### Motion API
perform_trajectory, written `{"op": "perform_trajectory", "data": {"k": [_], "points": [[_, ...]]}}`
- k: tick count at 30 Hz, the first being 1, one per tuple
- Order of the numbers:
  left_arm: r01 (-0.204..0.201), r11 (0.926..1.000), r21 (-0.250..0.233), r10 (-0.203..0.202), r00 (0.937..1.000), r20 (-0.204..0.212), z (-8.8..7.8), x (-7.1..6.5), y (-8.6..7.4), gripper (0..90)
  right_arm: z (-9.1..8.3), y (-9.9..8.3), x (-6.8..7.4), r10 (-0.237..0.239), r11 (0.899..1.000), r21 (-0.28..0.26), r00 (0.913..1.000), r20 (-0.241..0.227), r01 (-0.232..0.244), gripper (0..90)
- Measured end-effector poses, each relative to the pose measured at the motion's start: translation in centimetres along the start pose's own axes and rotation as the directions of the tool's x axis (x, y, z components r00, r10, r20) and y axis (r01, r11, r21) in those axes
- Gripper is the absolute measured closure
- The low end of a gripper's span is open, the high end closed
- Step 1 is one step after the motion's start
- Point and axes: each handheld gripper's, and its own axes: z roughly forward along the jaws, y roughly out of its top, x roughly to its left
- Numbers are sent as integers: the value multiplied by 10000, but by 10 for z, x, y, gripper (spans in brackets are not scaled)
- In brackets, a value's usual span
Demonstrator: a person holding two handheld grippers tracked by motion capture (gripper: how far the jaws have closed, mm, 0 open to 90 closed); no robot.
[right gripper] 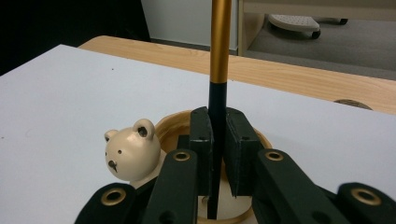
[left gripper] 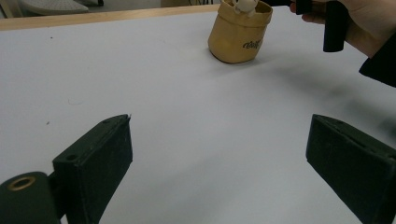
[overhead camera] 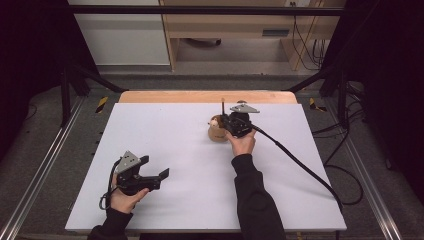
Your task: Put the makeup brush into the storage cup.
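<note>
**Pen held upright over the bear pot**

High view: right of centre, the right claw [overhead camera: 231, 121] hovers over the tan pot [overhead camera: 217, 131], a dark pen [overhead camera: 223, 106] rising from it. The left claw [overhead camera: 155, 167] rests lower left on the bench [overhead camera: 175, 150].

Left gripper view: its jaws stand wide apart with nothing between them; the pot [left gripper: 239, 32] sits at the upper middle, and its printed side is legible here.

Right gripper view: the jaws are pinched tight on the pen [right gripper: 218, 70], over the pot's rim [right gripper: 164, 125], beside a bear head [right gripper: 131, 150]. The thin pen could tilt in the grip and catch the rim, tipping the light pot.
</note>
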Motion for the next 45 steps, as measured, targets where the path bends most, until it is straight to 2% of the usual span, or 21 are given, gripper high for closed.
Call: {"op": "perform_trajectory", "data": {"k": [8, 14, 18, 22, 37, 45], "points": [[14, 10000, -7, -14, 10000, -2, 0, 0, 0, 67, -3, -1, 1, -257, 9997, 59, 9997, 20, 257, 799], [25, 10000, -13, -25, 10000, 8, 0, 0, 0, 67, -20, -1, -3, -225, 9995, -219, 9997, -17, 224, 729], [5, 10000, 2, -5, 10000, -14, 0, 0, 0, 67, -34, -2, -6, -268, 9990, -352, 9995, -136, 263, 637], [0, 10000, 14, 0, 10000, -17, 0, -1, 0, 67, -50, -4, -7, -521, 9977, -456, 9983, -241, 510, 540], [10, 10000, 24, -10, 10000, -42, -1, 0, 0, 66, -104, -18, 4, -1226, 9890, -919, 9896, -749, 1156, 223], [41, 10000, -13, -41, 9999, -102, -3, 2, 1, 63, -133, -29, 5, -1237, 9868, -1162, 9879, -939, 1126, 106]]}}
